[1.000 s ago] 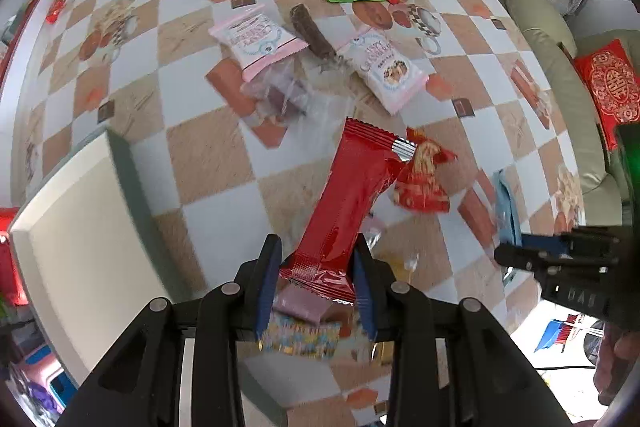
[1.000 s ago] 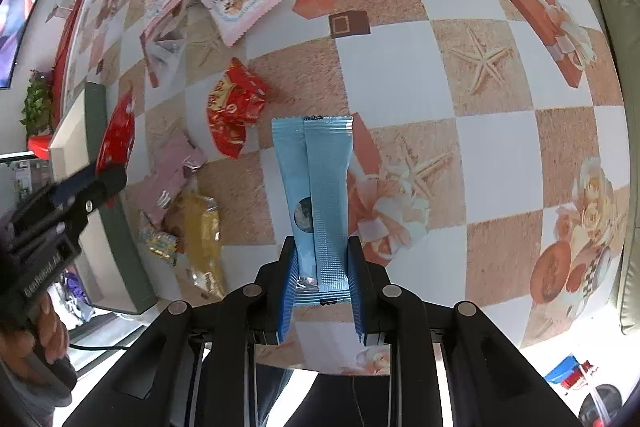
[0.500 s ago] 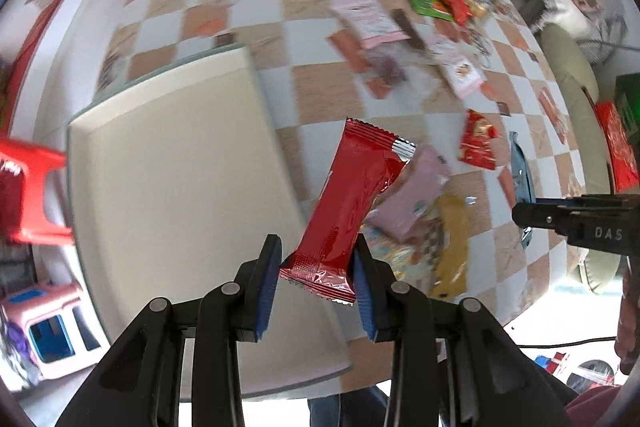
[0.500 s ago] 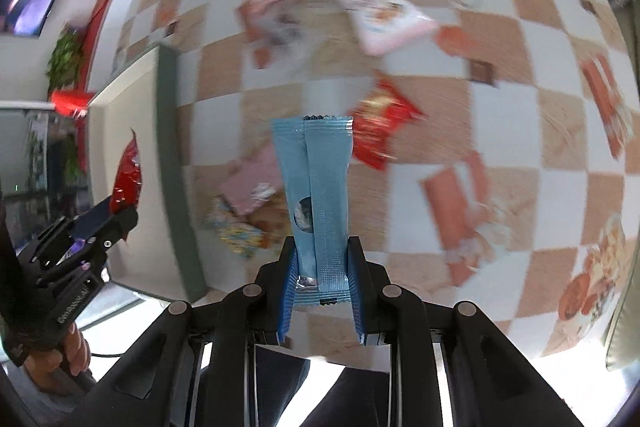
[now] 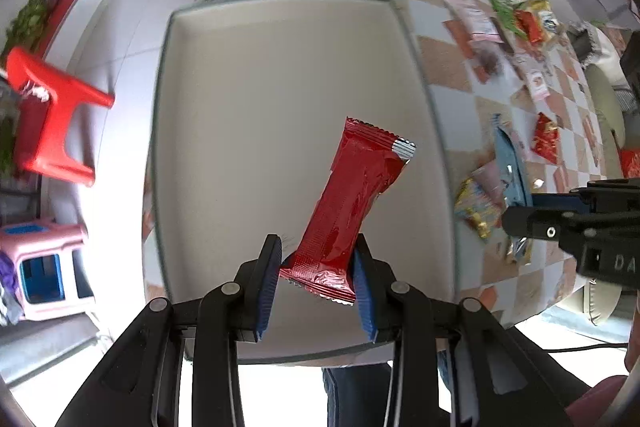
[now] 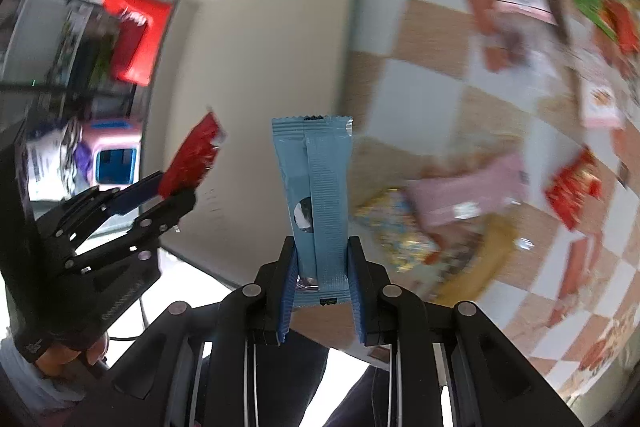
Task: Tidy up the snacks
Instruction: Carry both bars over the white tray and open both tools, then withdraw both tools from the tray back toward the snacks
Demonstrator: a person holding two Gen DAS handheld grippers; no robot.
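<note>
My left gripper (image 5: 316, 277) is shut on a red snack packet (image 5: 352, 203) and holds it above the beige tray (image 5: 248, 87). My right gripper (image 6: 322, 291) is shut on a light blue snack packet (image 6: 316, 195), near the tray's right rim (image 6: 354, 39). In the right wrist view the left gripper (image 6: 176, 191) shows at the left with the red packet (image 6: 192, 159). In the left wrist view the right gripper (image 5: 516, 211) shows at the right with the blue packet (image 5: 510, 167) edge-on.
A pink packet (image 6: 464, 191), a colourful packet (image 6: 400, 235) and a red packet (image 6: 572, 187) lie on the checked table right of the tray. More snacks (image 5: 516, 15) lie farther back. A red stool (image 5: 52, 115) and a pink stool (image 5: 44, 267) stand beyond the table's left edge.
Both grippers have swung left with their packets. The left gripper now hangs over the tray's inside; the right gripper has come over beside the tray.
</note>
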